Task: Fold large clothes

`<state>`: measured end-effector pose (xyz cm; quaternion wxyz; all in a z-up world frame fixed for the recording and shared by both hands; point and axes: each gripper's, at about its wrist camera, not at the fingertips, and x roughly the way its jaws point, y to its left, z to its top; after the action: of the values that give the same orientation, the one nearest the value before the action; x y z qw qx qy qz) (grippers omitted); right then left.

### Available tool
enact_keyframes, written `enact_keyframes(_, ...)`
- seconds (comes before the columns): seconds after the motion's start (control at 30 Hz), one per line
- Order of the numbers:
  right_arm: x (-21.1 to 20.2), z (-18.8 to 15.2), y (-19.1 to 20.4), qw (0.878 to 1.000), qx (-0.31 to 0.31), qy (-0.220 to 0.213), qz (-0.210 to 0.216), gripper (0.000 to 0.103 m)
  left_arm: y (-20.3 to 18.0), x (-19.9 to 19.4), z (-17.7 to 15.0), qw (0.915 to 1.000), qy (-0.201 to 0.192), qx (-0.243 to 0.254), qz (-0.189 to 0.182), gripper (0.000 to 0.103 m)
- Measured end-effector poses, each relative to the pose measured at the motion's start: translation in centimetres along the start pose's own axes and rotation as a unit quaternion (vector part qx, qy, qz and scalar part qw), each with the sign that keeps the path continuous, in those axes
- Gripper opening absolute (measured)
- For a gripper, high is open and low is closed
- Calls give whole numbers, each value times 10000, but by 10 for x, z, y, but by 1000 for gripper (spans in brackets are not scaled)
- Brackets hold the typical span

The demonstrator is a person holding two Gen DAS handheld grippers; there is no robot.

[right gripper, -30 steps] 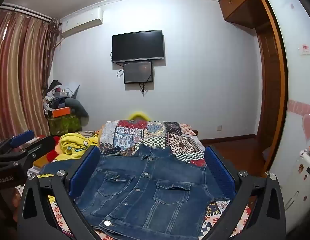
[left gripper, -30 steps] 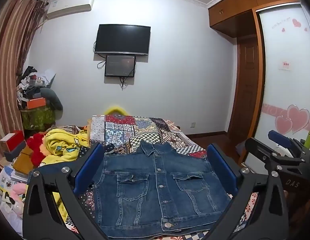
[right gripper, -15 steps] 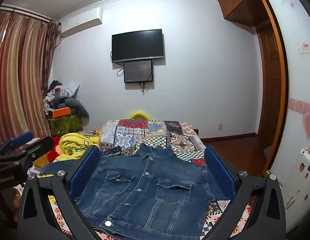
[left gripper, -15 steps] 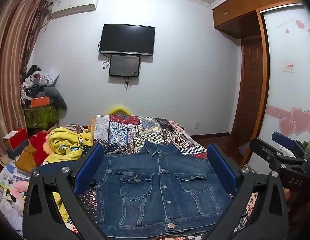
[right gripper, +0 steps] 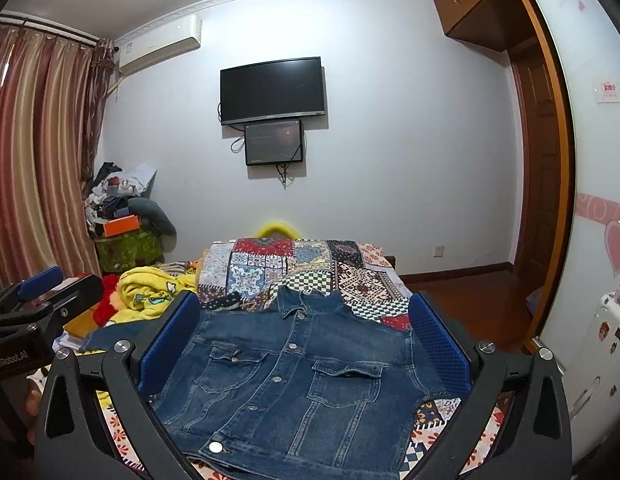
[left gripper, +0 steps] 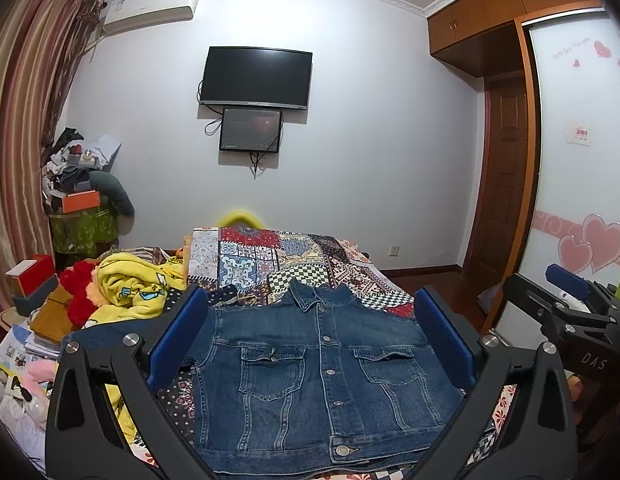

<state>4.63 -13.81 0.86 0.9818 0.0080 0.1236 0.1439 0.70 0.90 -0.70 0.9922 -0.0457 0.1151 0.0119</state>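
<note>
Left gripper (left gripper: pixel 312 338): jaws spread wide, empty, raised above the bed (left gripper: pixel 249 264). Denim jacket (left gripper: pixel 318 372): flat, buttoned, lower centre of frame, on the patchwork cover. Right gripper (right gripper: pixel 303 340): jaws likewise wide apart, empty, above the jacket.

The lower hem of the denim jacket (left gripper: pixel 322 376) runs behind the left gripper (left gripper: pixel 310 336) frame and off the bottom edge, and its sleeves cannot be made out. In the right wrist view the jacket's (right gripper: pixel 293 384) near corners are likewise covered by the right gripper (right gripper: pixel 301 340) frame. The patchwork bedspread (left gripper: pixel 269 260) is mostly hidden beneath the jacket. Small lettering on the wardrobe door sticker (left gripper: pixel 578 135) is too small to read. The clutter pile (left gripper: pixel 75 168) by the curtain is too jumbled to identify item by item.
</note>
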Motion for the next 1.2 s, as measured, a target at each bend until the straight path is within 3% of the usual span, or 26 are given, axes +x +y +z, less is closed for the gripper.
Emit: enact_keyframes(1.2,-1,2,-1,10000,50,-4,7,103,-4,-7,2,10000,-40,3,22,103)
